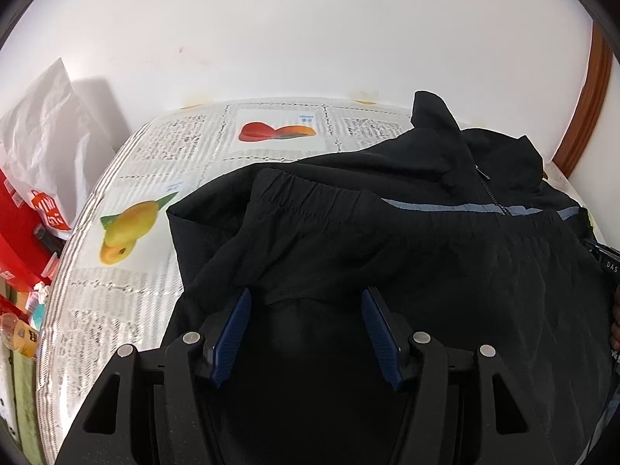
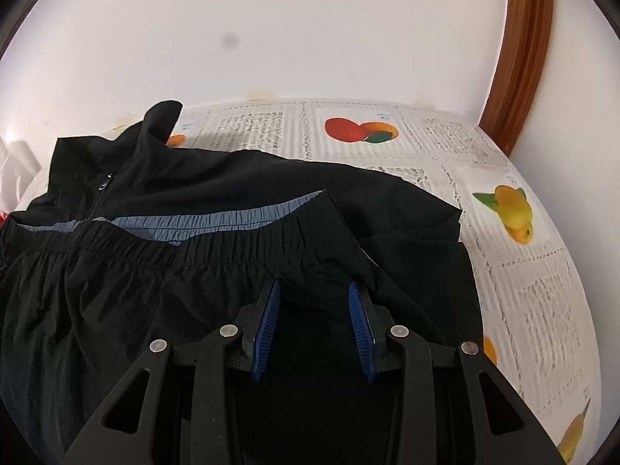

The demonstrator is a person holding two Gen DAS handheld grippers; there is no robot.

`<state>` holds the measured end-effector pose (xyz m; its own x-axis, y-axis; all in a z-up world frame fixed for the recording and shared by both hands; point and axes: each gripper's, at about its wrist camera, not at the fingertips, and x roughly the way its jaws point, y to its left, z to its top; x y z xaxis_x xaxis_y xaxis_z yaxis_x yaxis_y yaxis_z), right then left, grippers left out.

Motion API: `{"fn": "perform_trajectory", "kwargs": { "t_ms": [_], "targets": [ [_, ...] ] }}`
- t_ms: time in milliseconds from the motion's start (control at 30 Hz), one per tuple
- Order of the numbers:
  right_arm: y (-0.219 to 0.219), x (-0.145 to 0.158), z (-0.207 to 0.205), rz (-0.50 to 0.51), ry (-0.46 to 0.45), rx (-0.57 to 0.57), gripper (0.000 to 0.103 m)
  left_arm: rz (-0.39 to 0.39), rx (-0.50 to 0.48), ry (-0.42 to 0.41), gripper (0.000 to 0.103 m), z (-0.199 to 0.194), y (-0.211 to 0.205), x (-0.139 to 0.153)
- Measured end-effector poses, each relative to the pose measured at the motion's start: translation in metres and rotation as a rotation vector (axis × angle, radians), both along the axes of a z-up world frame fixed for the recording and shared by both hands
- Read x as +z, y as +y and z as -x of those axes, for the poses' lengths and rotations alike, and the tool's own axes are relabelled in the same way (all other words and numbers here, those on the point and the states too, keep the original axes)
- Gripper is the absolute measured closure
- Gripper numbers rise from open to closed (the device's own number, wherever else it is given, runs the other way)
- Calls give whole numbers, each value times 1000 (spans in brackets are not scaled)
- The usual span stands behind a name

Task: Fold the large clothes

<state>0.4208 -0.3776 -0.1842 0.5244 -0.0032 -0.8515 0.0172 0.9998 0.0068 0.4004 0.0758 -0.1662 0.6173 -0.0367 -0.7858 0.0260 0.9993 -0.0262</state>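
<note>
Left wrist view: the left gripper (image 1: pixel 306 294) sits at bottom centre, its ribbed blue pads (image 1: pixel 232 333) spread wide with nothing pinched between them, just over the folded hem of the black jacket (image 1: pixel 387 255). The jacket fills the centre and right of the frame, thin and crinkly, with a gathered elastic band, a grey-blue lining strip (image 1: pixel 434 206) and a zipper (image 1: pixel 489 190) below its upturned collar. It lies on a fruit-print tablecloth (image 1: pixel 128 271) patterned like lace. At the left edge stand a white plastic bag (image 1: pixel 42 116) and red packaging (image 1: pixel 19 224); a brown wooden frame (image 1: pixel 589 108) curves at upper right.

Right wrist view: the right gripper (image 2: pixel 314 290) is also spread and empty, its pad tips at the jacket's folded flap. The jacket covers the centre and left; tablecloth shows at right, wooden frame at upper right.
</note>
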Motion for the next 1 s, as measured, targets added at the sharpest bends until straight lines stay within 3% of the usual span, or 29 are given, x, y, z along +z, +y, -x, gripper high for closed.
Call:
{"fn": "perform_trajectory", "kwargs": {
  "t_ms": [200,1000],
  "targets": [
    [-2,-1,-3,16,3,14,65,-77,-12,-8,40,-5,-13,-6],
    [-2,-1,-2,17,-11,9,64,-57,-11,-20,40,-1,-9,-7]
  ]
}}
